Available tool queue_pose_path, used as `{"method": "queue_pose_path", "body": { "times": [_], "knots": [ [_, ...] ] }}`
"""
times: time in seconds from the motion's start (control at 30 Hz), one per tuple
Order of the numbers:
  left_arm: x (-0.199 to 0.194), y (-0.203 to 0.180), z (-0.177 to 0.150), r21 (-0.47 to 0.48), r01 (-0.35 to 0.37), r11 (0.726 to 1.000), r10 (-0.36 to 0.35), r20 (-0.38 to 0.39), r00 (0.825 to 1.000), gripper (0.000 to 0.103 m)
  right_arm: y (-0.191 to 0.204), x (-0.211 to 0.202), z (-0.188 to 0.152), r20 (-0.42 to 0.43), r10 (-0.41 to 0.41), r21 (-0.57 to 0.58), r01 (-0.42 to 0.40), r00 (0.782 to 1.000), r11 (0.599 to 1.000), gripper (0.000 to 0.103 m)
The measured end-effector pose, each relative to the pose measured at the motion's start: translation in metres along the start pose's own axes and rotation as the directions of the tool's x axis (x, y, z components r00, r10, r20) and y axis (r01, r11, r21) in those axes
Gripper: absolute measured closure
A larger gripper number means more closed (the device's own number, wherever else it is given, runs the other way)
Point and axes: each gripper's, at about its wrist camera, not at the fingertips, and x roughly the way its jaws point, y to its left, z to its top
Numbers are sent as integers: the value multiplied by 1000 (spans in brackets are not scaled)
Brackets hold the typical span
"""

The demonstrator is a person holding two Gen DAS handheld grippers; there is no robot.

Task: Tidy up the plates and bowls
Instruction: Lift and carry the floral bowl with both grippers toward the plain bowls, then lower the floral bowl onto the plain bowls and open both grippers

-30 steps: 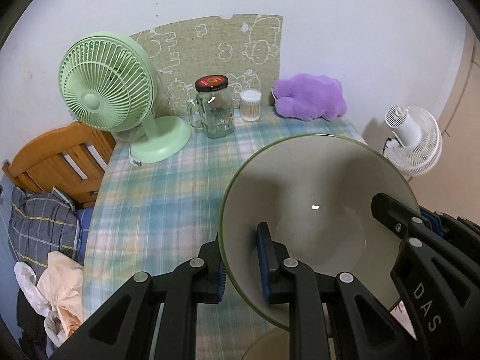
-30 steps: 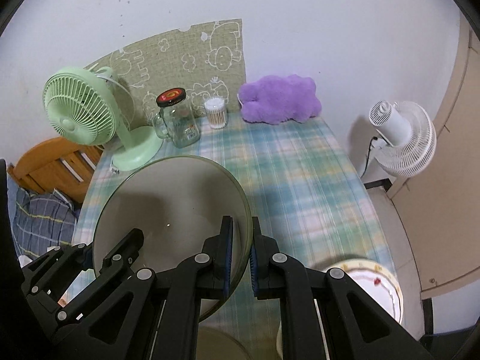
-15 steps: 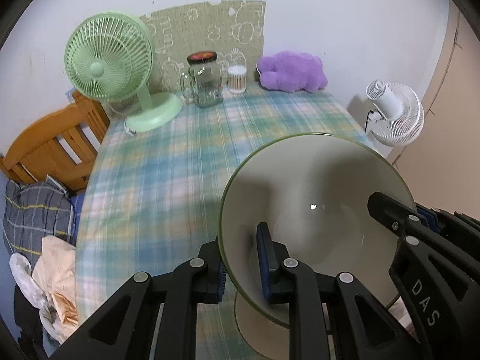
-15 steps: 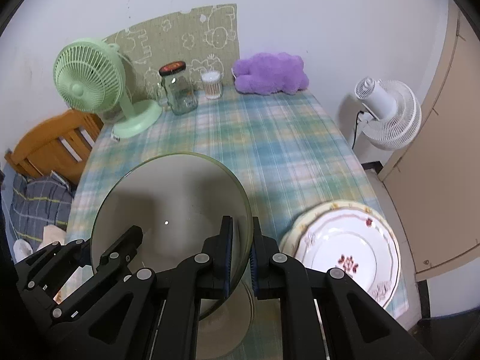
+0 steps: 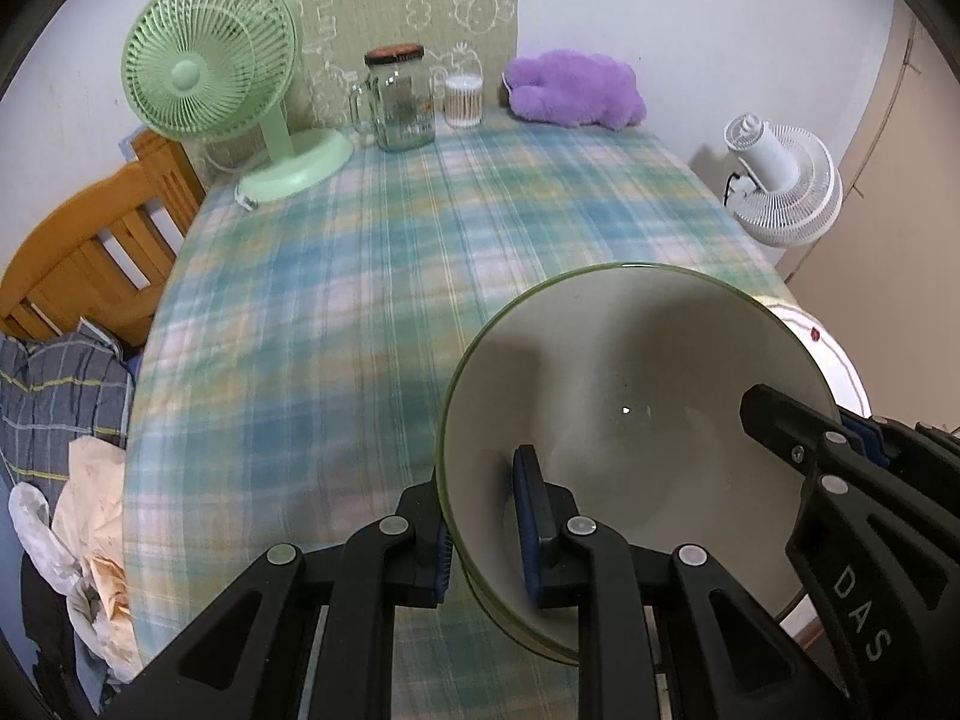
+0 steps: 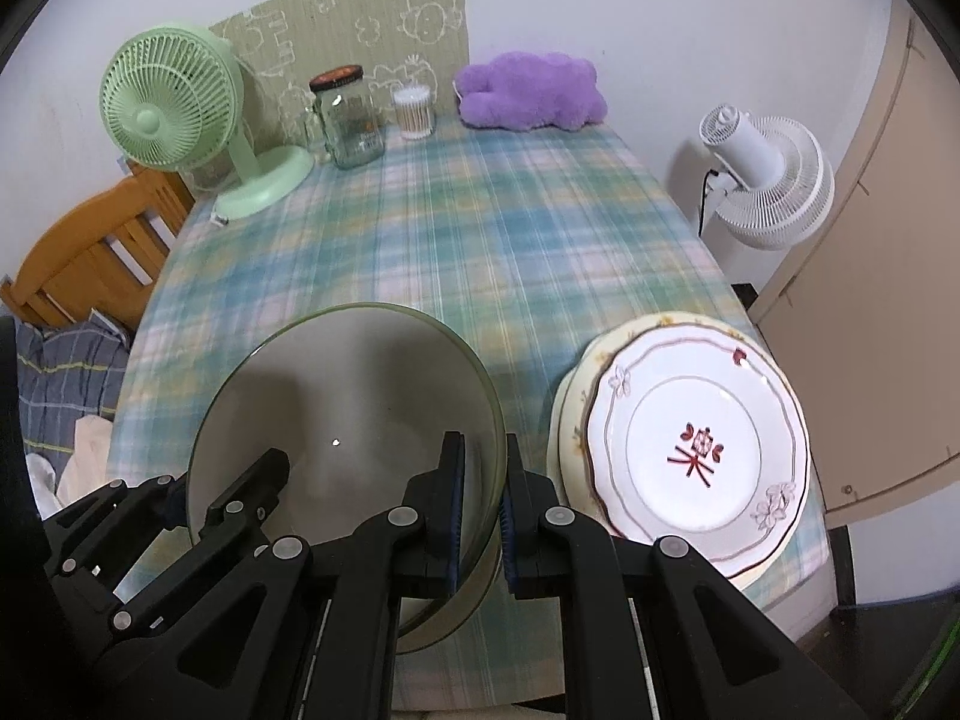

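**Two grippers sharing one bowl, plates waiting on the right**

I am holding the bowl (image 6: 348, 420) with both tools: the left gripper (image 5: 483, 531) is pinching its left rim, the right gripper (image 6: 483, 516) is pinching the opposite rim, each clamped narrow on the wall. The bowl is hanging over the near table (image 6: 492, 240) edge, tilted. The stacked plates (image 6: 690, 444) are lying just beside it, to the right, nearer my right hand.

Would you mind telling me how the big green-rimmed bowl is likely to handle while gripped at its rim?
The bowl looks glazed, so probably slippery and breakable. It is wide and pinched only at opposite rim edges by the left gripper and right gripper, so it may tilt if either loosens.
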Motion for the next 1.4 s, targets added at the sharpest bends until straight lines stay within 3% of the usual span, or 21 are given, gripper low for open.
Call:
{"method": "queue_pose_path", "body": {
  "times": [0.63, 1.13, 1.23, 1.4],
  "knots": [
    [25, 10, -21, -31, -8, 999, 6, -82, 997, 84, 17, 23, -17, -85, -48, -77, 41, 995, 996, 89],
    [26, 4, -26, -34, -8, 999, 5, -81, 997, 81, 15, 21, -23, -63, -60, -61, 56, 996, 997, 89],
    [24, 4, -27, -33, -13, 999, 10, -78, 997, 79, 14, 20, -25, -62, -51, -55, 47, 997, 997, 88],
    [16, 2, -31, -13, 4, 1000, -5, -62, 998, 65, 13, 13, -30, -54, -60, -55, 57, 997, 997, 79]
  ]
}}
